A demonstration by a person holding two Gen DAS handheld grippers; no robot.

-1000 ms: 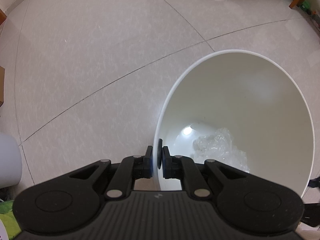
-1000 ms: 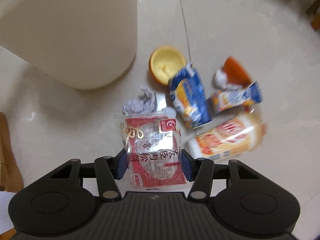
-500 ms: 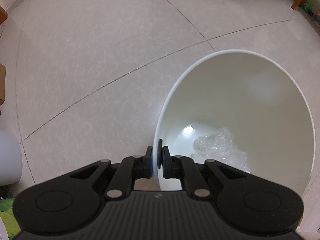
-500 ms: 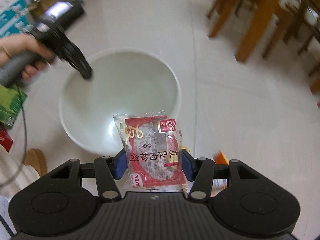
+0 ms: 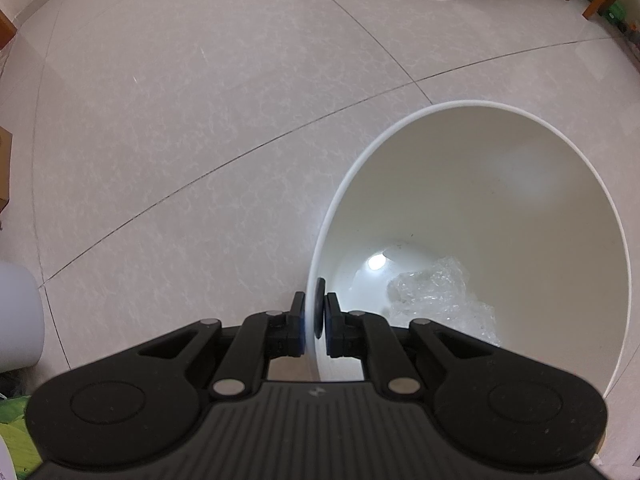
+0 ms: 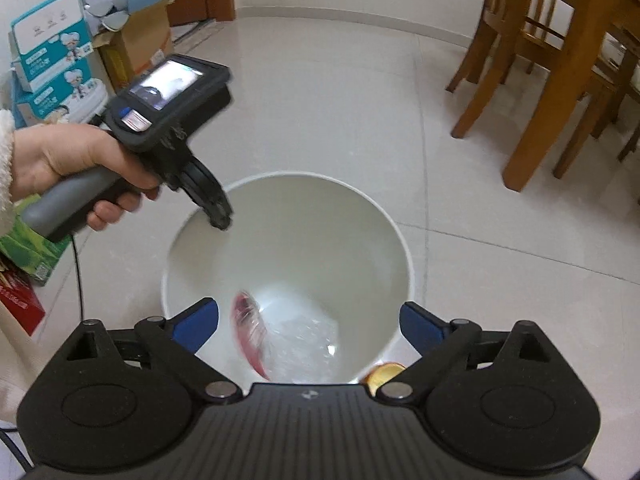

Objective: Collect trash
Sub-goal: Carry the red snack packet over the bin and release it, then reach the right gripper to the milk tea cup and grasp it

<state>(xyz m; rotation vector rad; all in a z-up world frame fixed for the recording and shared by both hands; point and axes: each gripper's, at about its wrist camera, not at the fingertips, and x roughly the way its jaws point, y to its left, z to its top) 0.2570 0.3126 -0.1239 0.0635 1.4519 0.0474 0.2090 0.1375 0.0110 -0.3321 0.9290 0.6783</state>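
A white round bin stands on the tiled floor, its rim pinched by my left gripper, which is shut on it. In the right wrist view a hand holds that left gripper at the bin's far left rim. My right gripper hangs wide open above the bin's mouth. A red snack packet, blurred, is falling inside the bin beside crumpled clear plastic. The same clear plastic lies on the bin's bottom in the left wrist view.
Wooden chairs and table legs stand at the right. Cardboard boxes and cartons are stacked at the back left, a green pack and red box nearer. An orange peel lies on the floor by the bin.
My right gripper swung from the trash pile up over the bin, then opened; the red packet left its fingers and is dropping in. The left gripper stayed clamped on the rim.
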